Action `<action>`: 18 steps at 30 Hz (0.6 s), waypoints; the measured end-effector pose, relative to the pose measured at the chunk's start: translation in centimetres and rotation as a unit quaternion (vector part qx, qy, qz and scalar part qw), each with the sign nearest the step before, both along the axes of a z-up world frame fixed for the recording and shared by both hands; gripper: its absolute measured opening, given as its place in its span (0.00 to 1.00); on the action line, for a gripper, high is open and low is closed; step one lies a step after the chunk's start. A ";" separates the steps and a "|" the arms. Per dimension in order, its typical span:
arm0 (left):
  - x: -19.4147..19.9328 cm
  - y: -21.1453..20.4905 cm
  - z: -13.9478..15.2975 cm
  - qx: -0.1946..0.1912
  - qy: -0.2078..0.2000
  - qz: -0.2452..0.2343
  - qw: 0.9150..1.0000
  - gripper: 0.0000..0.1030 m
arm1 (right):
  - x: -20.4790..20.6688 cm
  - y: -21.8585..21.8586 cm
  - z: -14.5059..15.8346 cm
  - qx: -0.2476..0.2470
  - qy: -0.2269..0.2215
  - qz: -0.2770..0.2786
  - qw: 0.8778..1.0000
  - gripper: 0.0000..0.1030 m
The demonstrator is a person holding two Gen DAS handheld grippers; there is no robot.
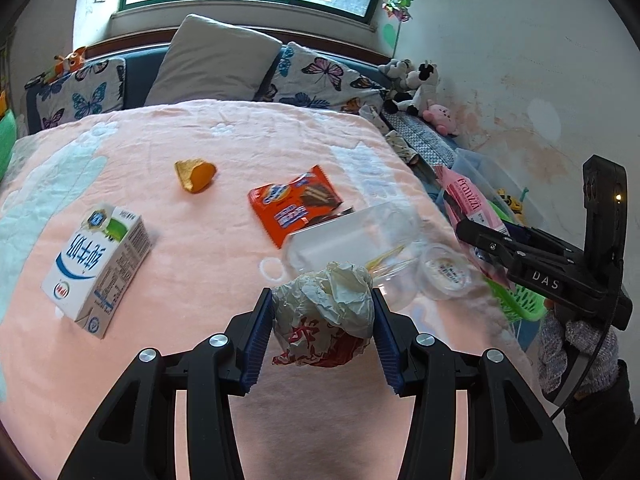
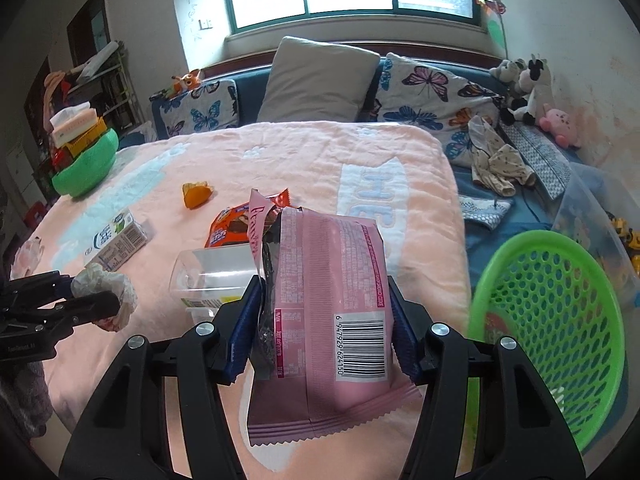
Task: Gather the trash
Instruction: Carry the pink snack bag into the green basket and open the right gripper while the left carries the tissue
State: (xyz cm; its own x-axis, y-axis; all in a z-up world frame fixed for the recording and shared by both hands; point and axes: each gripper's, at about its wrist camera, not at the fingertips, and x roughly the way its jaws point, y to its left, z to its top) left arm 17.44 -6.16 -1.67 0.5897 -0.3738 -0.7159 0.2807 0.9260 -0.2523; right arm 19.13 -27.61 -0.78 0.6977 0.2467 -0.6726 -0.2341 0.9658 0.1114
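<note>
Left wrist view: my left claw [image 1: 323, 320] pinches a crumpled paper wrapper [image 1: 324, 312] between both blue pads, red print on its underside, unreadable. It hangs clear above the pink blanket [image 1: 200, 280]. Other trash lies on the bed: milk carton [image 1: 100, 268] at 9 o'clock w/ blue Chinese lettering, orange peel [image 1: 195, 174] at 11, orange snack packet [image 1: 294, 202] at 12, clear plastic tub [image 1: 352, 244] just past the wrapper. At 3 o'clock my right claw [image 1: 476, 240] shows; its body reads "DAS", the pink bag there reads "Franzi".

To do this step well, I judge: keep the squeeze steady, since paper is light and can slip, and carry it over the basket rim before letting go.

Right wrist view: right claw [image 2: 322, 320] has its pads pressed on the pink bag [image 2: 332, 300], back side up, barcode 6 947929 624150. Green basket [image 2: 552, 320] sits at 3 o'clock, near, beside the bed edge. Swing the bag over the rim, then drop; it's wide, so centre it. Left claw [image 2: 116, 300] w/ wrapper at 9.
</note>
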 end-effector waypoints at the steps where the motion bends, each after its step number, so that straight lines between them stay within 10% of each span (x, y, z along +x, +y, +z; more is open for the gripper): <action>1: 0.0 -0.6 0.2 -0.001 -0.001 -0.006 1.000 0.45 | -0.2 -0.4 0.1 0.003 -0.001 -0.003 1.000 0.57; 18: 1.3 -12.1 2.7 0.010 -0.021 -0.105 0.994 0.45 | -3.8 -10.9 -0.7 0.024 -0.002 -0.102 0.994 0.58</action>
State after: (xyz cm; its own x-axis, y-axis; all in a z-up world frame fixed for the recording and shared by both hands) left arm 18.77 -18.26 1.01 0.5299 -0.4775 -0.7009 0.4784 0.8507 -0.2179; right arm 15.35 -38.51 -1.49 0.7389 0.1317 -0.6608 -0.0337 0.9867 0.1589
